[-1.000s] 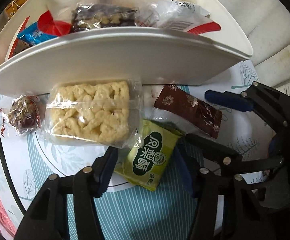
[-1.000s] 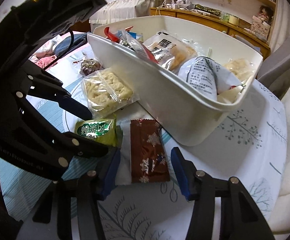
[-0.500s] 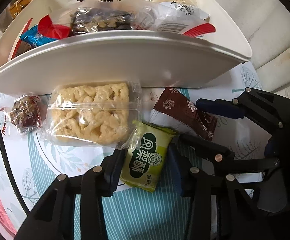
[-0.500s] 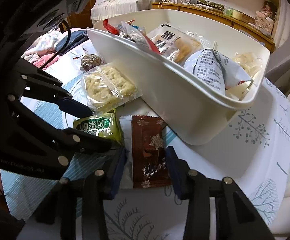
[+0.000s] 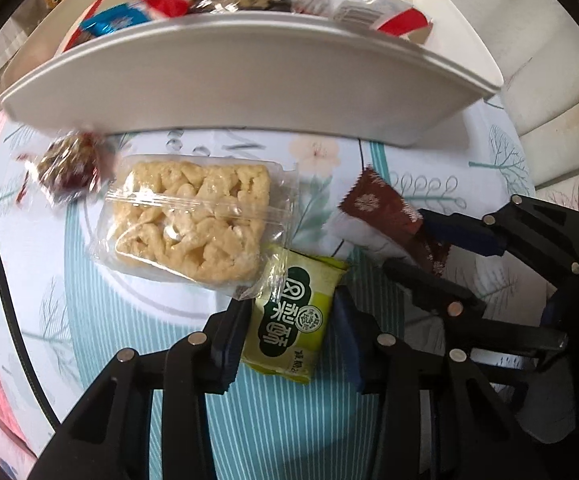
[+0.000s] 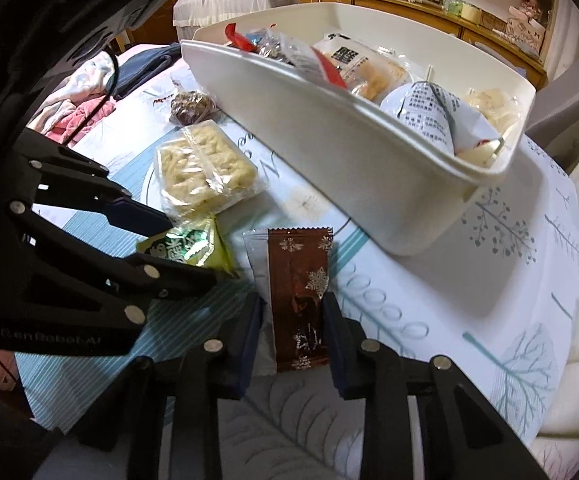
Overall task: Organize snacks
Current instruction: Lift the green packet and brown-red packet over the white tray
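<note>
A green snack packet (image 5: 293,312) lies on the tablecloth, and my left gripper (image 5: 291,328) is shut on it, pads against its two long sides. It shows again as the green packet (image 6: 185,246) in the right wrist view. A brown snowflake-print packet (image 6: 295,276) lies just right of it, between the jaws of my right gripper (image 6: 291,320). Those jaws are closing and the pads touch both its edges. A pale wrapper edge sticks out on its left. The white snack bin (image 6: 329,140) stands behind, holding several packets.
A clear-wrapped rice cracker block (image 5: 193,224) lies left of the green packet, touching its corner. A round reddish wrapped sweet (image 5: 69,168) sits by the bin (image 5: 249,80). Pink cloth hangs at the table's left edge; a cable runs along it.
Both pairs of jaws have narrowed onto their packets. The left gripper has shifted so the bin sits further off and the cracker block slid up-left in view.
</note>
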Tool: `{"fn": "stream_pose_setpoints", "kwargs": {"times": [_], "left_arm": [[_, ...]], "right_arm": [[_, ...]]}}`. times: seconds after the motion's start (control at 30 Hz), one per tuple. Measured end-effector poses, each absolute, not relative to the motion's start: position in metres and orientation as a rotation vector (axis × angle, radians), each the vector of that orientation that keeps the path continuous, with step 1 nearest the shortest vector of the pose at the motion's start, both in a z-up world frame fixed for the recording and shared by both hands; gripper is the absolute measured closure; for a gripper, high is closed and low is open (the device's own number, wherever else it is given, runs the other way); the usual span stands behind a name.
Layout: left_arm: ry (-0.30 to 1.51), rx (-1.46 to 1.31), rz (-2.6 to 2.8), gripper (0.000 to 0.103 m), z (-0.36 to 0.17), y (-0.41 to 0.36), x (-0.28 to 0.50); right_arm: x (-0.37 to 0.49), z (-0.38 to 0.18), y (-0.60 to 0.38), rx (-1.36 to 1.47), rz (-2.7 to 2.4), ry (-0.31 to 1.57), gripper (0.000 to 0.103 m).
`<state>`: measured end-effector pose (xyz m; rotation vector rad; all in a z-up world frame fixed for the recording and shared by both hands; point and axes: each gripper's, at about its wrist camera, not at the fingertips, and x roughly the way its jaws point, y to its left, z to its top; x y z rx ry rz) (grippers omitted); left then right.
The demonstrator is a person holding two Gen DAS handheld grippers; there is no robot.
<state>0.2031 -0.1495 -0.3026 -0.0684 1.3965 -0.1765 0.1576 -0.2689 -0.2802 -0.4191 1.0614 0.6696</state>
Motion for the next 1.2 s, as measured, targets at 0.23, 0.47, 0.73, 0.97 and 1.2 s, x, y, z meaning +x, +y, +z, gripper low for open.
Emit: {"fn": "stream_pose_setpoints", "kwargs": {"times": [0.23,0.47,0.73,0.97,1.2], "left_arm": [[1.387,-0.112,-0.161,0.063,-0.289,-0.137,0.177],[1.331,-0.124,-0.152,0.063,-0.256,-0.117,0.154],[1.244,-0.15,-0.205,0.063,-0.201,-0.085,0.146],[1.232,-0.115,-0.307,0.063,-0.168,-0.07,0.158],[1.259,-0.068,-0.385,0.063,-0.149,-0.054,0.18]], "right_arm": [[0.141,-0.272,-0.279,-0.348,0.64,1.108,0.073],[0.128,-0.256,-0.282,-0.269,0.609,1.115,0.073],[0.115,-0.228,-0.271,-0.189,0.597,1.095,0.074],[0.109,-0.198,-0.256,-0.124,0.537,1.043,0.074],[0.116,-0.167,-0.246,-0.044,0.453,0.979,0.074]]}}
